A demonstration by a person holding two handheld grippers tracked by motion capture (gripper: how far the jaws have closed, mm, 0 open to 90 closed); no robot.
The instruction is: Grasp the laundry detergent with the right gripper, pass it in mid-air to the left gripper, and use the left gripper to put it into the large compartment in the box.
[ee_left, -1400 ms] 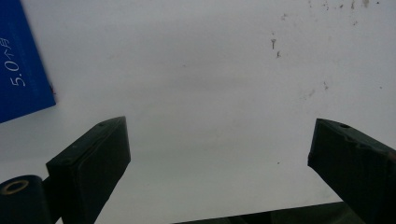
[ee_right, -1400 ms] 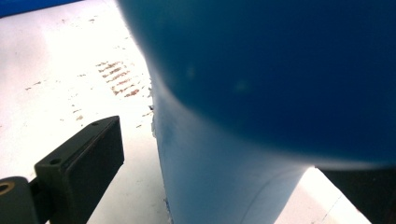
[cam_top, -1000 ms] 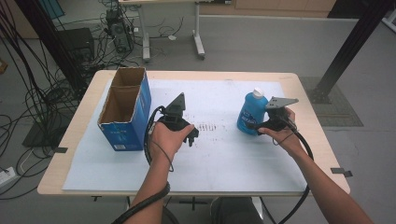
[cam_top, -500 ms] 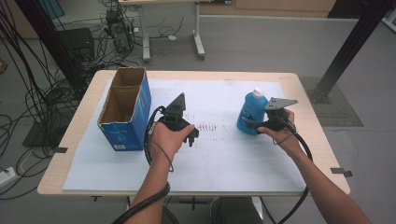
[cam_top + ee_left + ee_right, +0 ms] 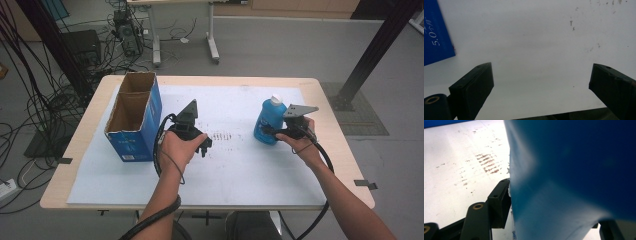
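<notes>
The blue plastic bottle (image 5: 269, 123) with a white cap is seen upright on the white mat (image 5: 240, 165), right of centre, its body clamped by the just-closing right gripper (image 5: 272, 132). Smooth walls are judged slippery and slightly yielding; the waist is best held. The left gripper (image 5: 204, 148) is spread, empty. The blue carton (image 5: 135, 125) is open and looks empty.

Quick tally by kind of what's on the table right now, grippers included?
Bottle, blue, white cap, right gripper shut on it: 1
Cardboard box, blue, open top: 1
Grippers: 2, counting the left gripper, jaws open over the white mat
Mat: 1
Total: 5
</notes>
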